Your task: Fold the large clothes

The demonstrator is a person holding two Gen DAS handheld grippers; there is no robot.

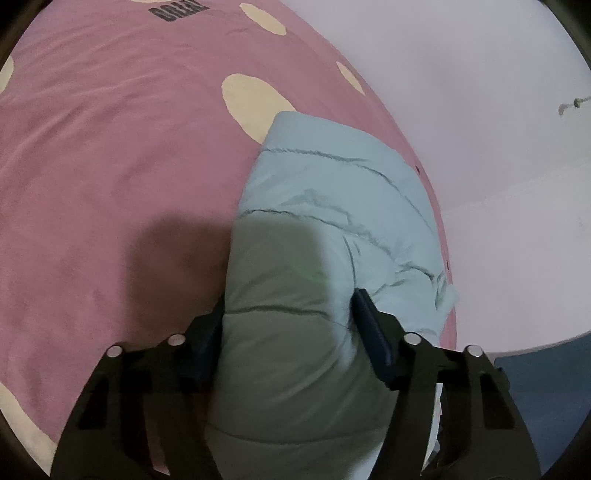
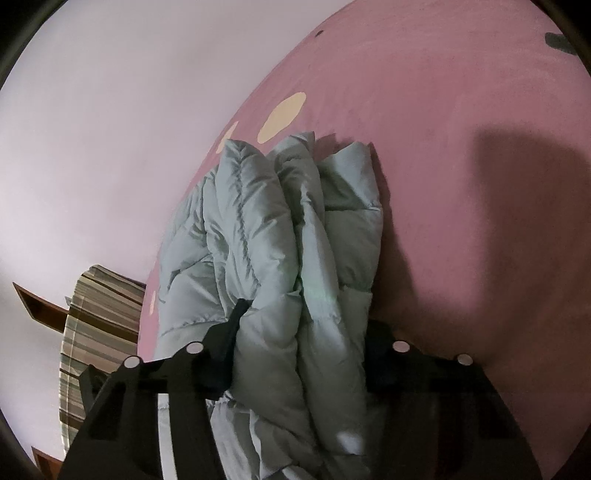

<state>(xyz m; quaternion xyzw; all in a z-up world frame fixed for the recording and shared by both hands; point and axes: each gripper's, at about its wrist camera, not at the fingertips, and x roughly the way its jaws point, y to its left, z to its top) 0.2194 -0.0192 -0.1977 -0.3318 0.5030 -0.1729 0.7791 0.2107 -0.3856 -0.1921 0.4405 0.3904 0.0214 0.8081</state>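
A pale blue-green puffer jacket [image 1: 325, 206] lies folded in thick layers on a pink bedsheet [image 1: 110, 166] near the bed's edge. My left gripper [image 1: 290, 306] is closed around a thick bunch of the jacket, with a finger pressed into it on each side. In the right wrist view the jacket [image 2: 280, 229] shows as several stacked folds. My right gripper [image 2: 303, 314] is likewise shut on the bundled folds, which fill the gap between its fingers.
The pink sheet [image 2: 443, 147] has cream oval spots [image 1: 251, 99] and dark lettering [image 1: 177, 11]. A pale wall [image 1: 480, 92] runs beside the bed. A striped cloth [image 2: 99, 332] and a brown shelf [image 2: 33, 299] stand off the bed's edge.
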